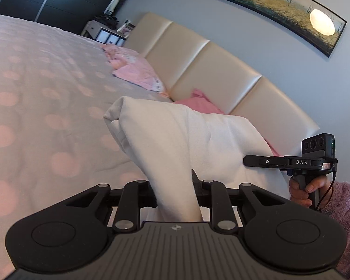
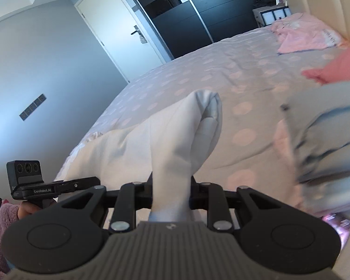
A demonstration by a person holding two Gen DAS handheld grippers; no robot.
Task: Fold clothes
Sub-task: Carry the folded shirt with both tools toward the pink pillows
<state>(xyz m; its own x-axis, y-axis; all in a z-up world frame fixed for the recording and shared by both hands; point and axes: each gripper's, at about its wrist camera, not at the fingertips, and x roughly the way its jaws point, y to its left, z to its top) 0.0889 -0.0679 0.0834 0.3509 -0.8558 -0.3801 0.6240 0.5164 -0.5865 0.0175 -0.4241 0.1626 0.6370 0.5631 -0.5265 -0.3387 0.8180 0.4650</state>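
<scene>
we hold the white cloth (image 1: 175, 135) above the bed (image 1: 35, 93), both jaws clamped on it: left gripper (image 1: 175, 193) and right gripper (image 2: 171, 193). a blurred pile (image 2: 326, 140), perhaps more clothes, lies at right.

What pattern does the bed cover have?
The bed cover is pale grey-white with soft pink round dots; the right wrist view shows it best.
</scene>
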